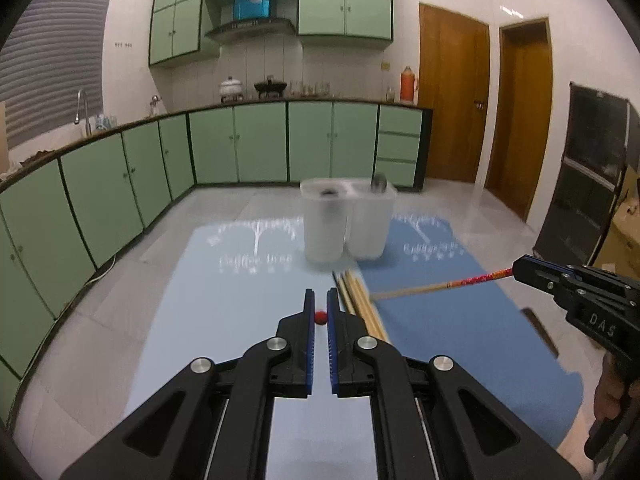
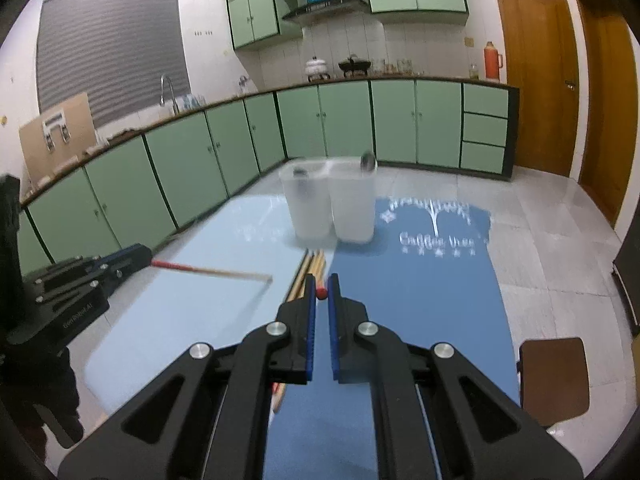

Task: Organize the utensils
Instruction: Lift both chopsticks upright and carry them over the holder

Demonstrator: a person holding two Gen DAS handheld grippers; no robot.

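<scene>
Both grippers hold one chopstick each: left gripper (image 1: pixel 321 312) fingers closed on a chopstick (image 2: pixel 212 271), right gripper (image 2: pixel 321 291) same (image 1: pixel 440 286). More chopsticks (image 1: pixel 360 300) lie on worktop (image 1: pixel 224 304) just ahead, before two translucent containers (image 1: pixel 346 218).

Left tool (image 1: pixel 321 317) and right tool (image 2: pixel 321 293) each clamped, held level.

Ahead of each claw stand two frosted, translucent plastic containers (image 1: pixel 347 220) on a smooth, glossy tabletop (image 1: pixel 240 304) (its sheen mirrors pale light). Just beyond the left claw (image 1: pixel 321 307), of matt black plastic with ribbed blue pads (image 1: pixel 309 344), lie bare wooden chopsticks (image 1: pixel 360 300); the held ones show red lacquered ends.
</scene>
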